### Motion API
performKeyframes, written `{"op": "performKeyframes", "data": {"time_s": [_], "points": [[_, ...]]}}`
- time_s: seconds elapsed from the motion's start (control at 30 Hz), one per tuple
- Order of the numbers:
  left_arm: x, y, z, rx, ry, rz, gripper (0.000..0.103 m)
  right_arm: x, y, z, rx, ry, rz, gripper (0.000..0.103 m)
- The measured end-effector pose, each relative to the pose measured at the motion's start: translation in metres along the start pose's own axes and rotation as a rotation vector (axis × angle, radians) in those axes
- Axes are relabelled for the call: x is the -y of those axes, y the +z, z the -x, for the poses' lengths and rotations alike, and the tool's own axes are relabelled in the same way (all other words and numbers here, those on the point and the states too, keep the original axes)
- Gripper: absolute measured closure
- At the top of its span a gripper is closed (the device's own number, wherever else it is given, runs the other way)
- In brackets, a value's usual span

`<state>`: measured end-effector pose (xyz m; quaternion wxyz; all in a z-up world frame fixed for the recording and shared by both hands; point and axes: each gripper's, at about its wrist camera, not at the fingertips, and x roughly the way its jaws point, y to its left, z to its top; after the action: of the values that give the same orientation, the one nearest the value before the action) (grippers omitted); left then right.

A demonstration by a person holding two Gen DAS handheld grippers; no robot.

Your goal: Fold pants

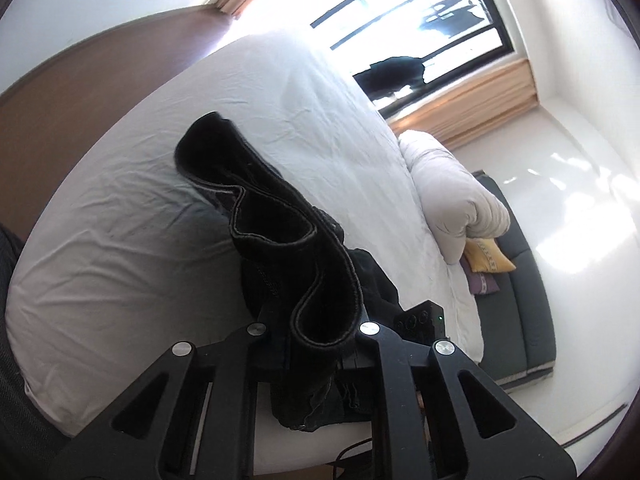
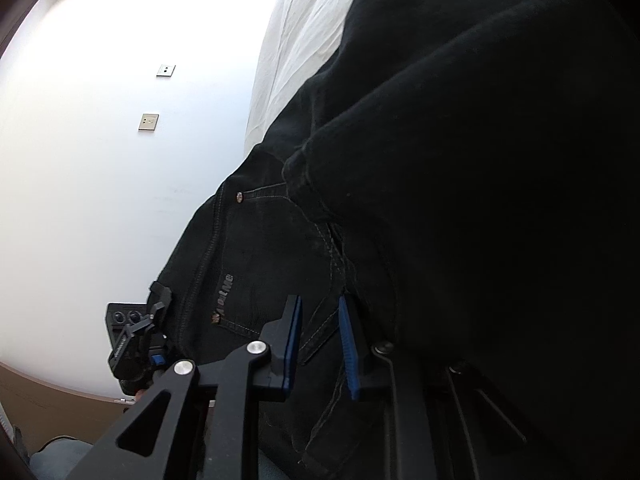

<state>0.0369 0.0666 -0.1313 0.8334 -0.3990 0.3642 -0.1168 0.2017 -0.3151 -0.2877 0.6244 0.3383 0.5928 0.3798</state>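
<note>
Your left gripper (image 1: 316, 344) has its fingers closed on the waistband of the black denim pants (image 1: 280, 240), which hang up from it over the white bed (image 1: 120, 240). Your right gripper (image 2: 320, 340) holds its blue-padded fingers (image 2: 295, 344) a little apart, and the pants (image 2: 440, 200) lie against them; you grip nothing there. Beyond the bed are a rolled white duvet (image 1: 452, 192) and a barred window (image 1: 420, 20).
</note>
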Motion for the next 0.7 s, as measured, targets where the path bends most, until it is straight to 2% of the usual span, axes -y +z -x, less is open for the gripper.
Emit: {"op": "performKeyframes", "data": {"time_s": [0.1, 0.17, 0.2, 0.23, 0.27, 0.3, 0.47, 0.6, 0.7], "points": [[0.032, -0.003, -0.006, -0.019, 0.000, -0.099, 0.091, 0.001, 0.000, 0.001, 0.014, 0.013, -0.016, 0.083], [0.053, -0.006, -0.013, -0.039, 0.001, -0.152, 0.091, -0.006, -0.001, 0.008, 0.043, 0.015, -0.010, 0.059], [0.060, -0.008, -0.017, -0.047, 0.002, -0.179, 0.091, -0.011, -0.001, 0.016, 0.071, 0.034, 0.002, 0.034], [0.071, -0.010, -0.023, -0.057, 0.002, -0.212, 0.091, -0.017, -0.001, 0.025, 0.103, 0.048, 0.011, 0.013], [0.082, -0.013, -0.029, -0.067, 0.000, -0.242, 0.091, -0.022, 0.000, 0.036, 0.133, 0.050, 0.013, 0.007], [0.096, -0.016, -0.039, -0.081, -0.004, -0.278, 0.091, -0.026, 0.001, 0.047, 0.157, 0.046, 0.014, 0.004], [0.161, -0.061, -0.087, -0.169, -0.012, -0.491, 0.091, -0.050, 0.013, 0.103, 0.177, 0.067, 0.071, 0.004], [0.184, -0.094, -0.118, -0.227, 0.001, -0.607, 0.091, -0.090, 0.012, 0.137, 0.144, -0.016, 0.212, 0.004], [0.189, -0.111, -0.125, -0.259, 0.020, -0.655, 0.091, -0.116, 0.003, 0.141, 0.105, -0.054, 0.290, 0.002]]}}
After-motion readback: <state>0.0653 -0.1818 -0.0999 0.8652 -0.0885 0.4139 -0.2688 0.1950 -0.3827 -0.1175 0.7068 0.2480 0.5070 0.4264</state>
